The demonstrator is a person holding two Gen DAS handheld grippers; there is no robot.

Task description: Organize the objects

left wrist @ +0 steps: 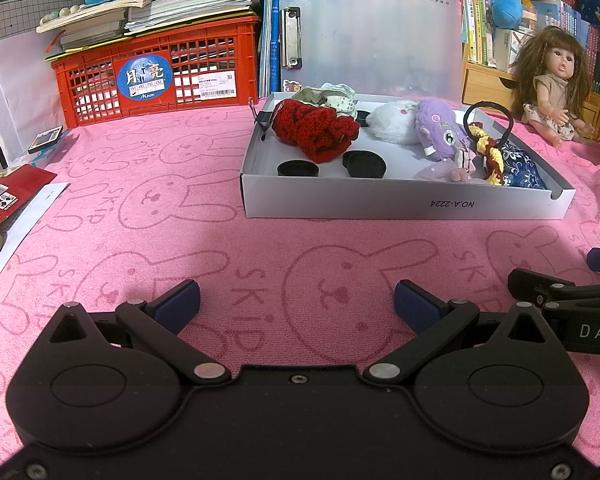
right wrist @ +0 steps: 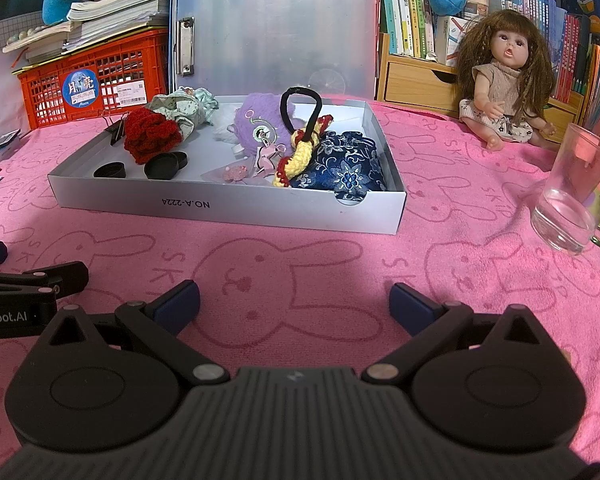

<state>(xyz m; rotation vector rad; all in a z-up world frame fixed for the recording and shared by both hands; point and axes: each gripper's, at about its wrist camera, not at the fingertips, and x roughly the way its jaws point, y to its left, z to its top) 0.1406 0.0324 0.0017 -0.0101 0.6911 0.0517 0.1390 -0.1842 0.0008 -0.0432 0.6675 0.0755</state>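
Observation:
A shallow white box (left wrist: 400,202) (right wrist: 220,206) lies on the pink rabbit-print cloth. Inside it are a red crocheted piece (left wrist: 316,130) (right wrist: 150,136), a purple plush (left wrist: 436,128) (right wrist: 260,120), a white plush (left wrist: 392,122), a blue floral pouch (left wrist: 524,168) (right wrist: 340,166), a black hair tie with yellow knit (left wrist: 488,148) (right wrist: 300,144) and black round lids (left wrist: 364,162) (right wrist: 162,168). My left gripper (left wrist: 296,306) stands open over bare cloth in front of the box. My right gripper (right wrist: 294,304) is open too, holding nothing, beside the left.
A doll (right wrist: 496,84) (left wrist: 552,80) sits at the back right. A clear glass cup (right wrist: 572,192) stands right of the box. A red crate (left wrist: 160,74) (right wrist: 96,80) with stacked books is back left, a clipboard (right wrist: 276,36) behind the box. Papers (left wrist: 8,200) lie at the left edge.

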